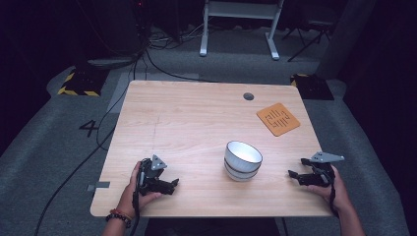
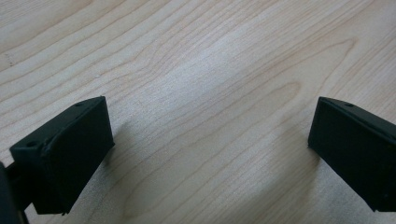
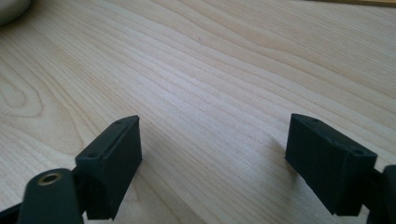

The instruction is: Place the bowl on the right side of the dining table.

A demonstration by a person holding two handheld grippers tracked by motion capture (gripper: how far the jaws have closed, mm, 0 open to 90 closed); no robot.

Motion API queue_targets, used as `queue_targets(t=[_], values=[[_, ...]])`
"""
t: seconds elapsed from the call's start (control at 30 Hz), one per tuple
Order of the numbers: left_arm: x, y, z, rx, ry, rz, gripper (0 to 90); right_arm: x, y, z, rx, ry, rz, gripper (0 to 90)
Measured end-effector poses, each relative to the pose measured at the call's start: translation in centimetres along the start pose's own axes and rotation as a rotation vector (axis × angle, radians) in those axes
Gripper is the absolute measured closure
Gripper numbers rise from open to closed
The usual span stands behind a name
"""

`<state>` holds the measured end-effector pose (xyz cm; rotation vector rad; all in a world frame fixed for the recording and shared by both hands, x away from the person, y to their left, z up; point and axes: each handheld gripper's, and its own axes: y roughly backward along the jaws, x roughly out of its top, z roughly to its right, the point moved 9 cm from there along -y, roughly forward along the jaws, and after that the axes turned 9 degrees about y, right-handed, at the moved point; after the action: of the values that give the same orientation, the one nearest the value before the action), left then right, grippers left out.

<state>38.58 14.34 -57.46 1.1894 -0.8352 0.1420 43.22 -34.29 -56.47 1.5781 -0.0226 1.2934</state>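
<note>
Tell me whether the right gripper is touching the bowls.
Apart. The high view shows bare table between the right gripper and the stacked bowls. In the right gripper view its jaws stand open over bare wood.

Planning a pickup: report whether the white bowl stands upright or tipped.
Upright. In the high view the white bowl shows its round rim facing up and its base flat on the table, between the two grippers.

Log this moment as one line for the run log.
left gripper: open, empty, near table edge | right gripper: open, empty | stacked white bowls: between grippers, untouched | orange mat: far right | wooden table
</note>
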Motion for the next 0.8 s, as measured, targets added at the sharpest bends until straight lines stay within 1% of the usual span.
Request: queue_targets(t=[0.03, 0.07, 0.1, 0.13, 0.2, 0.23, 0.33, 0.37, 0.43, 0.53, 0.57, 0.67, 0.7, 0.77, 0.8], values=[[0.0, 0.0, 0.0, 0.004, -0.001, 0.001, 0.1, 0.0, 0.0, 0.0, 0.003, -0.002, -0.002, 18.1], [0.0, 0.0, 0.1, -0.005, 0.005, 0.001, 0.1, 0.0, 0.0, 0.0, -0.001, -0.001, -0.002, 17.8], [0.0, 0.0, 0.1, -0.005, 0.005, 0.001, 0.1, 0.0, 0.0, 0.0, -0.001, -0.001, -0.002, 17.8], [0.0, 0.0, 0.0, 0.003, 0.001, 0.002, 0.1, 0.1, 0.0, 0.1, -0.003, 0.003, 0.001, 17.7], [0.0, 0.0, 0.0, 0.003, 0.001, 0.002, 0.1, 0.1, 0.0, 0.1, -0.003, 0.002, 0.002, 17.7], [0.0, 0.0, 0.0, 0.004, 0.001, 0.002, 0.1, 0.1, 0.1, 0.1, 0.008, -0.001, 0.008, 17.7], [0.0, 0.0, 0.0, 0.003, 0.002, 0.002, 0.1, 0.2, 0.1, -0.1, 0.016, -0.004, 0.010, 18.2], [0.0, 0.0, 0.0, 0.004, 0.002, 0.002, 0.1, 0.3, 0.1, -0.3, 0.033, 0.004, 0.014, 19.5], [0.0, 0.0, 0.0, 0.004, 0.001, 0.002, 0.1, 0.3, 0.2, -0.6, 0.049, 0.011, 0.007, 19.9], [0.0, 0.0, 0.0, 0.004, 0.001, 0.002, 0.1, 0.6, 0.1, -0.8, 0.049, 0.030, 0.008, 20.1], [0.0, 0.0, 0.0, 0.004, 0.001, 0.002, 0.1, 0.7, 0.1, -0.8, 0.041, 0.036, 0.005, 20.1], [0.0, 0.0, 0.0, 0.004, 0.001, 0.002, 0.1, 1.0, 0.2, -0.9, 0.049, 0.033, 0.015, 20.0], [0.0, 0.0, 0.0, 0.004, 0.001, 0.002, 0.1, 1.1, 0.2, -0.9, 0.053, 0.038, 0.019, 20.0], [0.0, 0.0, 0.0, 0.004, 0.001, 0.002, 0.1, 1.2, 0.3, -0.9, 0.050, 0.044, 0.016, 19.9], [0.0, 0.0, 0.0, 0.004, 0.001, 0.002, 0.1, 1.5, 0.4, -0.9, 0.040, 0.041, 0.025, 19.9]])
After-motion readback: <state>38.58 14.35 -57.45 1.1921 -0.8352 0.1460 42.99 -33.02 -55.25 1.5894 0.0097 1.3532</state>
